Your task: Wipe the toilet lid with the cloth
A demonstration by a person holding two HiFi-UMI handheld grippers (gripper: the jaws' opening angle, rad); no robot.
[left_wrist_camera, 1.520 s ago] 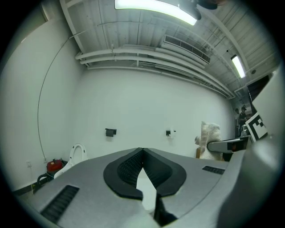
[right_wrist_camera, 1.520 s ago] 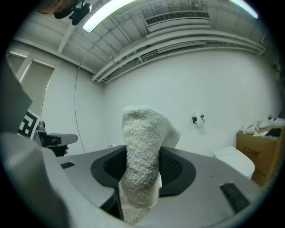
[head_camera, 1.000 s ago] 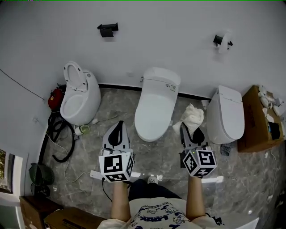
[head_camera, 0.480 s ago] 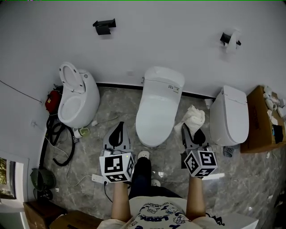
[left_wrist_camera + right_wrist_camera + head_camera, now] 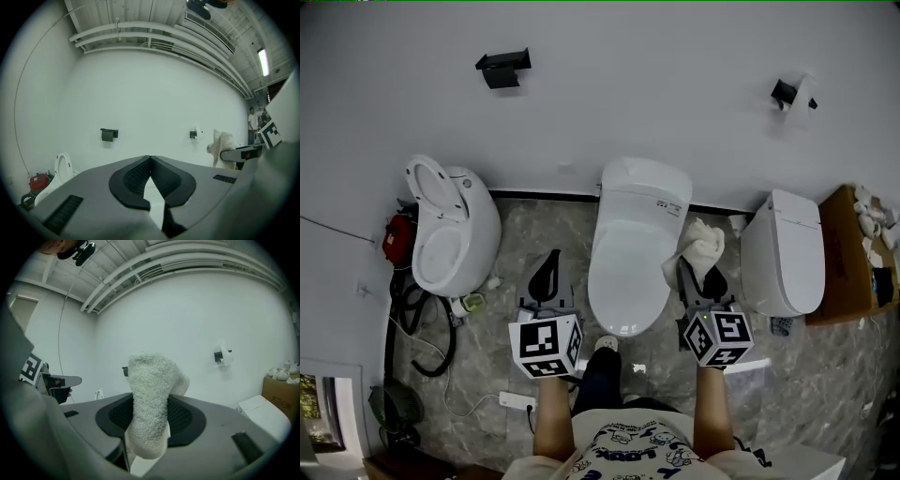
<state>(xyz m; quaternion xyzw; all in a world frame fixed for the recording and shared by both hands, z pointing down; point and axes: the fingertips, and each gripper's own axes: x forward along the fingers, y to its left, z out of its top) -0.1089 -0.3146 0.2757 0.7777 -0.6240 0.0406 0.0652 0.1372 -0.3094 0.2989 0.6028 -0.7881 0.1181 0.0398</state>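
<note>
Clamped on the white cloth, the right claw is held just beside the right edge of the closed toilet lid of the middle toilet. The cloth is bunched up out of the jaws and overlaps the toilet's flank in the head view, but whether porcelain is touched cannot be told. In the right gripper view the claw's tips are covered by the cloth, and only the dark pads on either side are seen. The left claw is closed with its tips meeting and nothing between them. It is held off the lid's left side, above the marble floor. A cardboard box is cut off by the right edge of the head view, and its contents cannot be made out. Compared with a second ago, the toilet has been approached. The claws, then short of its front rim, are now set on either side of it. The cloth, then seen over the floor between two toilets, is now at the middle toilet's right side.
</note>
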